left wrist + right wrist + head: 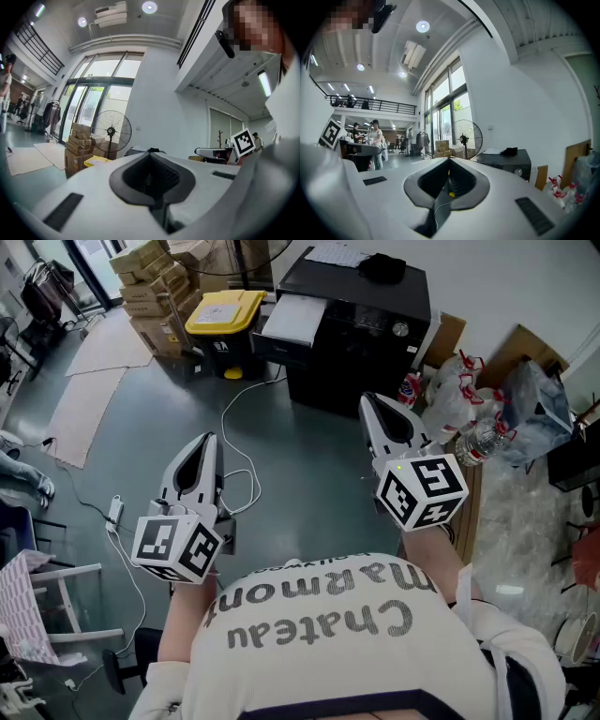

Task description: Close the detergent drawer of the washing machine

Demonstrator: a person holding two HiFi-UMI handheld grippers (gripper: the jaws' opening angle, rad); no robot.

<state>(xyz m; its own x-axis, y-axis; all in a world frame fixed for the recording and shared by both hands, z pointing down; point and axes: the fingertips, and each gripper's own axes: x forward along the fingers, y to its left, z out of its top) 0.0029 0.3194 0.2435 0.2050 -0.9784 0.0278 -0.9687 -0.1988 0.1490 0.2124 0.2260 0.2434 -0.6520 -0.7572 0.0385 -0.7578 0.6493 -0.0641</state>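
Note:
The black washing machine [361,329] stands on the floor ahead of me, a round knob on its front. A white part [291,320] juts out at its upper left and looks like the detergent drawer pulled out. My left gripper [208,441] is held level over the grey floor, well short of the machine, jaws together and empty. My right gripper [367,401] hovers closer to the machine's front, also shut with nothing in it. In the right gripper view the machine [506,162] shows beyond the shut right gripper [449,160]. The left gripper view shows the shut left gripper [151,153].
A yellow-lidded bin [223,315] and stacked cardboard boxes [155,282] stand left of the machine. A white cable [239,460] trails across the floor. Plastic bags and a bottle [478,442] lie to the right. A standing fan [464,136] is farther back.

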